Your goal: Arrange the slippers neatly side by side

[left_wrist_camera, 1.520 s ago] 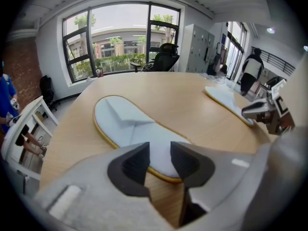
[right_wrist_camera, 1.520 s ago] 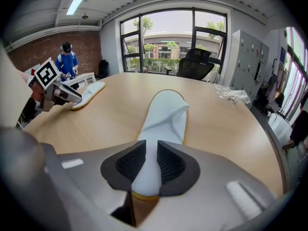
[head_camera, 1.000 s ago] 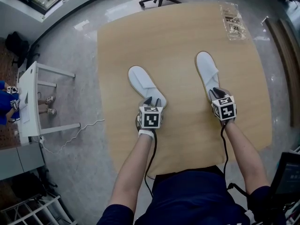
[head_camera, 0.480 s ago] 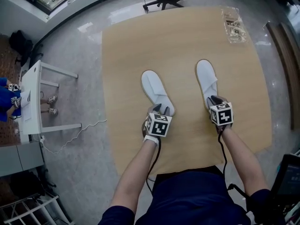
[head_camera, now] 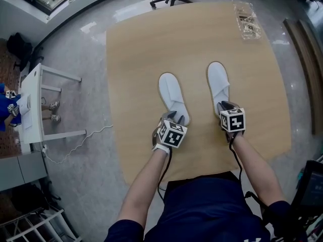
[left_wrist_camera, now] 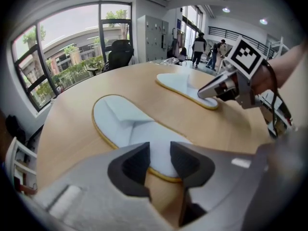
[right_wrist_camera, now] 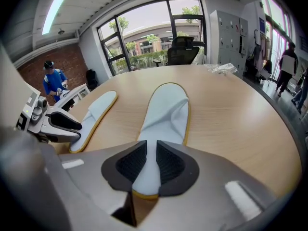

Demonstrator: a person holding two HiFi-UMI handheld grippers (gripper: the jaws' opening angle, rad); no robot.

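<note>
Hand-held grippers (head_camera: 172, 117) (head_camera: 225, 105) seemingly on slippers (head_camera: 170, 91) (head_camera: 218, 79)

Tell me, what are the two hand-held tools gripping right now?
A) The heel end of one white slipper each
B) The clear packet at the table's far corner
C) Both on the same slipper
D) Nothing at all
A: the left tool pinches the heel of the left slipper, and the right tool pinches the heel of the right slipper.

Head view: steeply down on counter (head_camera: 192, 39). Gripper views: low, close along it; all share left slipper (head_camera: 172, 96), right slipper (head_camera: 218, 84).
</note>
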